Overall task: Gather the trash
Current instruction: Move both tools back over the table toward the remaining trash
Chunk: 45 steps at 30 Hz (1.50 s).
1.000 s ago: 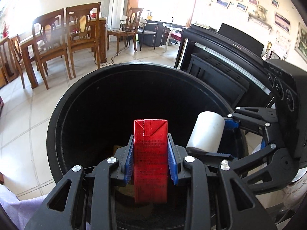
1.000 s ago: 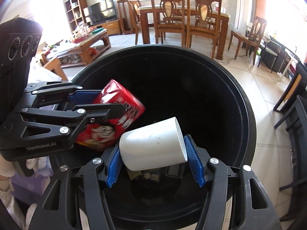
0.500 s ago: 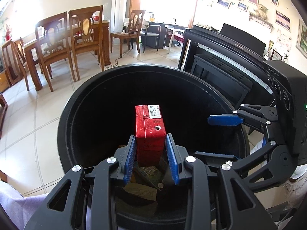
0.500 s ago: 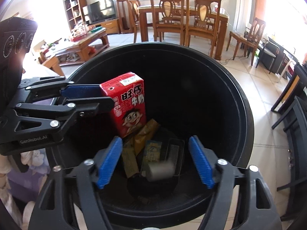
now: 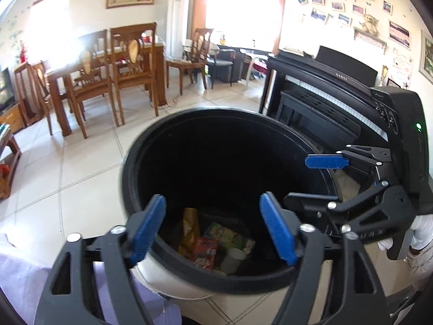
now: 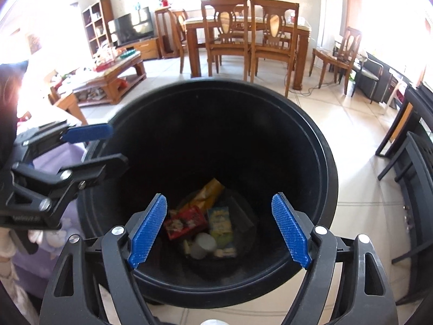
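Note:
A black round trash bin [image 5: 130,178] [image 6: 328,162] stands on the tiled floor below both grippers. At its bottom lie a red drink carton [image 5: 204,249] [image 6: 185,222], a white paper cup [image 5: 232,256] [image 6: 202,245], a yellow wrapper [image 5: 189,224] [image 6: 207,191] and a green-yellow packet [image 5: 230,237] [image 6: 220,222]. My left gripper [image 5: 213,227] is open and empty above the bin's near rim; it also shows at the left of the right wrist view [image 6: 89,146]. My right gripper [image 6: 219,230] is open and empty above the bin; it also shows at the right of the left wrist view [image 5: 319,181].
A black piano [image 5: 324,103] stands right behind the bin. A wooden dining table with chairs [image 6: 243,35] is farther back. A low coffee table [image 6: 108,75] and lilac cloth [image 6: 51,162] lie to the left. Dark chairs [image 6: 406,149] stand at the right.
My right gripper opened and the white cup fell into the bin. Then my left gripper opened and the red carton fell in too. Both grippers have drawn back a little.

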Available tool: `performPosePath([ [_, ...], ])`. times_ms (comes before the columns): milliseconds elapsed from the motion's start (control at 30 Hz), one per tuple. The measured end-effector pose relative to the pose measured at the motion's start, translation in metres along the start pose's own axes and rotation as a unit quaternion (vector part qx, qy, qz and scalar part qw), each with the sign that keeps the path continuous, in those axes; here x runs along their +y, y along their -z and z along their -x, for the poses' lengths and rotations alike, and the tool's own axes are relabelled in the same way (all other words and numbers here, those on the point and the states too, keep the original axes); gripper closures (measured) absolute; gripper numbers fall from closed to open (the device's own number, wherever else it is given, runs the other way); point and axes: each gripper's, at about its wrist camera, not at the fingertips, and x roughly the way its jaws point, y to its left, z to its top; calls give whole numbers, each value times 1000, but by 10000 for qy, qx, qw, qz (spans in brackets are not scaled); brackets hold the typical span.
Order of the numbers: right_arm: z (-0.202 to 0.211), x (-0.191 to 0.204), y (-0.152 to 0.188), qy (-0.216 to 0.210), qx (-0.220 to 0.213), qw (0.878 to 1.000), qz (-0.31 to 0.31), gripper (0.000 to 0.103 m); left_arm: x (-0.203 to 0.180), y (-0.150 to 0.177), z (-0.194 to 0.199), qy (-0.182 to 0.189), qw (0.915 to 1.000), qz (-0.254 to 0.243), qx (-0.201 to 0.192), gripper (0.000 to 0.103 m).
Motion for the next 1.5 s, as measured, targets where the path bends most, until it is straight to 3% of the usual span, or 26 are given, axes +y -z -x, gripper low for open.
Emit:
performPosePath([
  [167,7,18,-8,-225,-229,9993,-197,8,17,11,35,-298,9989,227,-269,10],
  [267,7,38,-16,-338,-292,9988,-180,6,29,21,60,-564,9968,379,-418,5],
  [500,0,112,-38,-753,-279,9965,220,5,68,52,126,-1267,9869,821,-577,5],
  [667,-7,178,-55,-1176,-253,9909,604,5,100,83,179,-1843,9745,1129,-598,5],
  [867,-15,271,-72,-1713,-186,9786,1122,5,147,121,242,-2551,9481,1729,-784,5],
  [1233,-17,429,-70,-2315,-197,9502,2079,5,231,212,339,-3820,8805,2742,-602,5],
  [1367,-25,479,-79,-2465,-247,9373,2452,5,257,243,359,-3933,8685,2994,-360,5],
  [1500,-38,538,-90,-2570,-273,9198,2953,5,279,253,360,-3873,8667,3145,9,5],
])
